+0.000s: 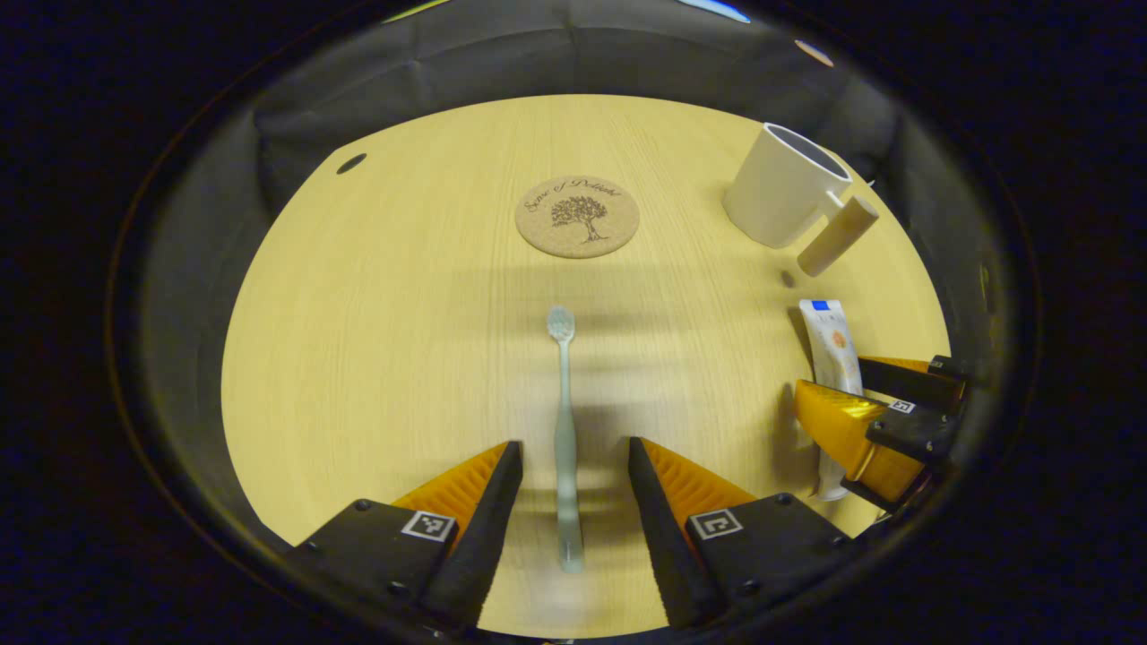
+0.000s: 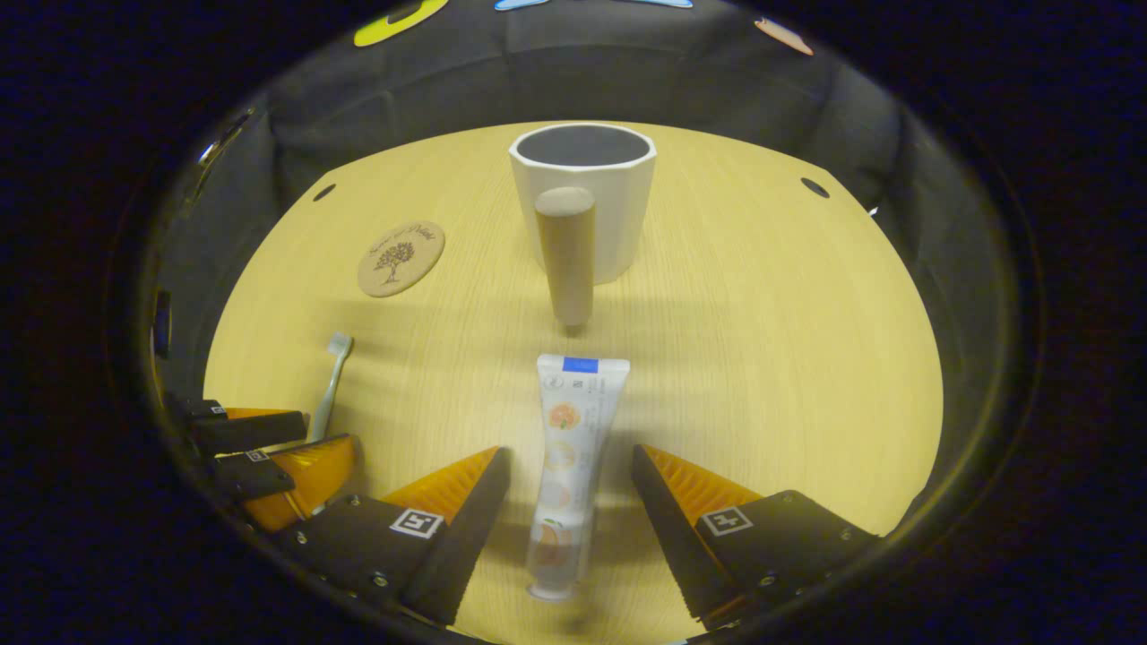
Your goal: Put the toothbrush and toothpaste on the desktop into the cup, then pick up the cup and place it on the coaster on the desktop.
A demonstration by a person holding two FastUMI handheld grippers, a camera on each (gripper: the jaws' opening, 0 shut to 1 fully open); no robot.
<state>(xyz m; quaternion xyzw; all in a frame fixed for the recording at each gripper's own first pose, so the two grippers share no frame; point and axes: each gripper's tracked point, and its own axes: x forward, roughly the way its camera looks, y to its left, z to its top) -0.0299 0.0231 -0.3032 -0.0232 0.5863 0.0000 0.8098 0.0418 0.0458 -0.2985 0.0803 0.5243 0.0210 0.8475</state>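
Toothbrush (image 1: pixel 564 448) between spread left gripper (image 1: pixel 573 470) fingers (untouched), bare desktop (image 1: pixel 376 340) leftward

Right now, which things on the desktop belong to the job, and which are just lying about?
Job:
- toothbrush, between the left gripper fingers
- toothpaste, between the right gripper fingers
- cup
- coaster

Lying about:
- nothing I can see on the desktop

Matt wood-grain desktop (image 1: pixel 376 358), cork coaster (image 1: pixel 577 217)
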